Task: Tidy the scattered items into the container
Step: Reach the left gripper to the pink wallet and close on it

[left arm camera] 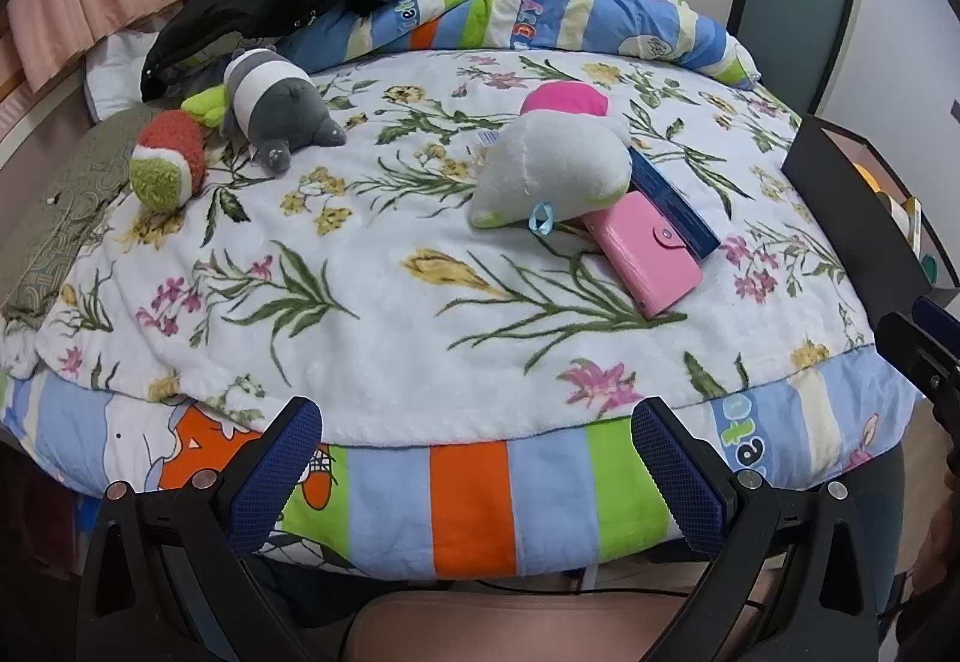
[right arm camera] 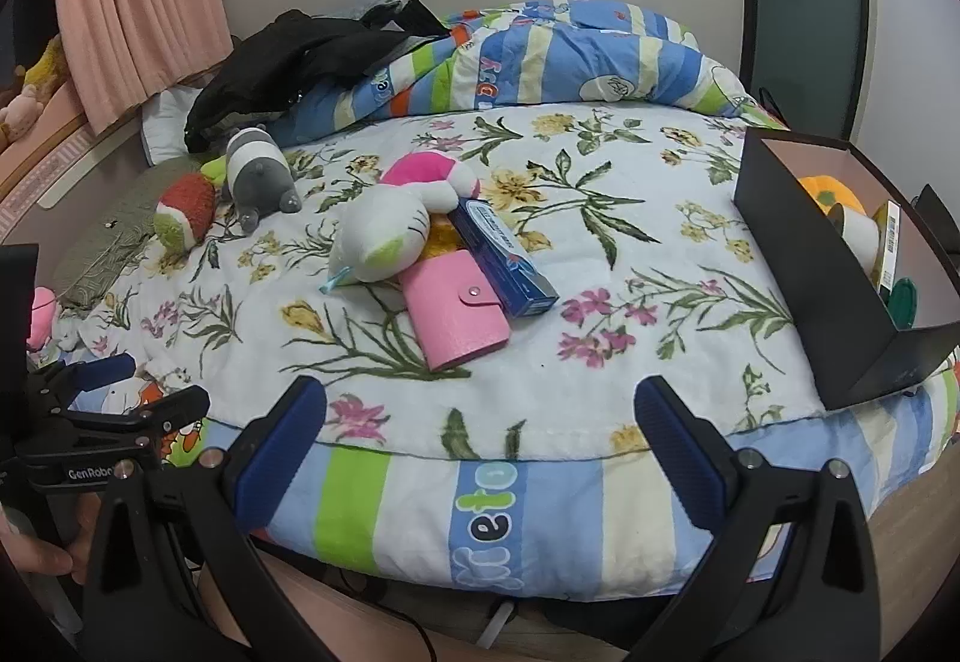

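Through the left wrist camera I had my left gripper [left arm camera: 477, 473] spread wide with nothing between its blue pads, hanging over the near edge of the bed. The pink wallet [left arm camera: 651, 257] lay well ahead of the fingers and right of centre on the floral blanket [left arm camera: 372, 326], its long axis running from upper left to lower right, snap flap facing up. A blue box [left arm camera: 675, 209] lay touching its far side, on the same slant. The white cat plush [left arm camera: 549, 173] with the pink bow rested against both. Far off to the left sat a grey and white plush [left arm camera: 276, 101] and a red and green knitted plush [left arm camera: 168, 161]. The black box [left arm camera: 858, 218] stood at the right edge; I could see little of its inside from there.

Through the right wrist camera my right gripper [right arm camera: 480, 449] was likewise parted and empty, at the bed's near edge. The wallet [right arm camera: 459, 308] lay ahead and slightly left of the fingers, the blue box [right arm camera: 504, 257] touching its right side and pointing down to the right. The black box [right arm camera: 840, 266] stood open to my right, holding an orange and white plush [right arm camera: 837, 203], a yellowish carton [right arm camera: 888, 239] and a dark green round thing [right arm camera: 903, 302]
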A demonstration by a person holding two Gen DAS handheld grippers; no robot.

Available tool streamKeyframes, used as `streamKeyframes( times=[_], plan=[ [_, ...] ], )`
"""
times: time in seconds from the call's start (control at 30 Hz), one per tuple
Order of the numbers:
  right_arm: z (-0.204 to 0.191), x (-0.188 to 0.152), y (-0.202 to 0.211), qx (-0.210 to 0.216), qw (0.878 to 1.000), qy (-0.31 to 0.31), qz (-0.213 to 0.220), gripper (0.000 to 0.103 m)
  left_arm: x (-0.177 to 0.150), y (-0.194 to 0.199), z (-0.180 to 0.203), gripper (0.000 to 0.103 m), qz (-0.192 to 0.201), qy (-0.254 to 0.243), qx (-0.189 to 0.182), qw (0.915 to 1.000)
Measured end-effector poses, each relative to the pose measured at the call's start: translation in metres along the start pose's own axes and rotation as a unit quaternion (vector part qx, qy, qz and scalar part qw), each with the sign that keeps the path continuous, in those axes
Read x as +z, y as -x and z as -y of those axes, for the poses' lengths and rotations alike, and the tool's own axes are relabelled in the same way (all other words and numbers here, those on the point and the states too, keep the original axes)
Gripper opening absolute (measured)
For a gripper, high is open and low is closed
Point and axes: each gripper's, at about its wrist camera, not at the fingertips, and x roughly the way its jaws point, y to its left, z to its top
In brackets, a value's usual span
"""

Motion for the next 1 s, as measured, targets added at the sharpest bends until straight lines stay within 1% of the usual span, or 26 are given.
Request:
streamKeyframes(
  times=[0.2, 0.3, 0.43, 0.53, 0.67, 0.8, 0.87, 0.93, 1.0],
  plan=[
    [-0.002, -0.004, -0.008, 0.008, 1.000, 0.002, -0.013, 0.103, 0.001, 0.004, -0.001, 0.103, 0.003, 0.000, -0.005, 1.0000],
    [-0.001, -0.006, -0.011, 0.007, 1.000, 0.002, -0.016, 0.103, 0.001, 0.005, -0.001, 0.103, 0.005, 0.002, 0.000, 1.0000],
    [-0.001, -0.008, -0.012, 0.010, 1.000, 0.000, -0.017, 0.103, 0.003, 0.012, -0.004, 0.103, 0.018, 0.007, 0.000, 0.9998],
    [-0.001, -0.007, -0.013, 0.019, 1.000, -0.003, -0.017, 0.103, 0.006, 0.015, -0.005, 0.103, 0.027, 0.007, -0.004, 0.9996],
    [-0.001, -0.009, -0.016, 0.031, 0.999, -0.003, -0.021, 0.103, 0.008, 0.012, -0.011, 0.103, 0.039, 0.016, -0.010, 0.9990],
    [0.002, -0.015, -0.024, 0.034, 0.999, -0.006, -0.029, 0.103, 0.011, -0.002, -0.017, 0.103, 0.022, 0.035, -0.035, 0.9985],
    [0.004, -0.018, -0.028, 0.038, 0.999, -0.011, -0.031, 0.103, 0.013, -0.009, -0.018, 0.103, 0.016, 0.041, -0.041, 0.9982],
    [0.006, -0.019, -0.031, 0.049, 0.998, -0.015, -0.025, 0.103, 0.016, -0.015, -0.016, 0.103, 0.015, 0.040, -0.042, 0.9982],
    [0.006, -0.018, -0.033, 0.060, 0.998, -0.012, -0.015, 0.103, 0.019, -0.021, -0.012, 0.103, 0.011, 0.035, -0.052, 0.9980]
  ],
)
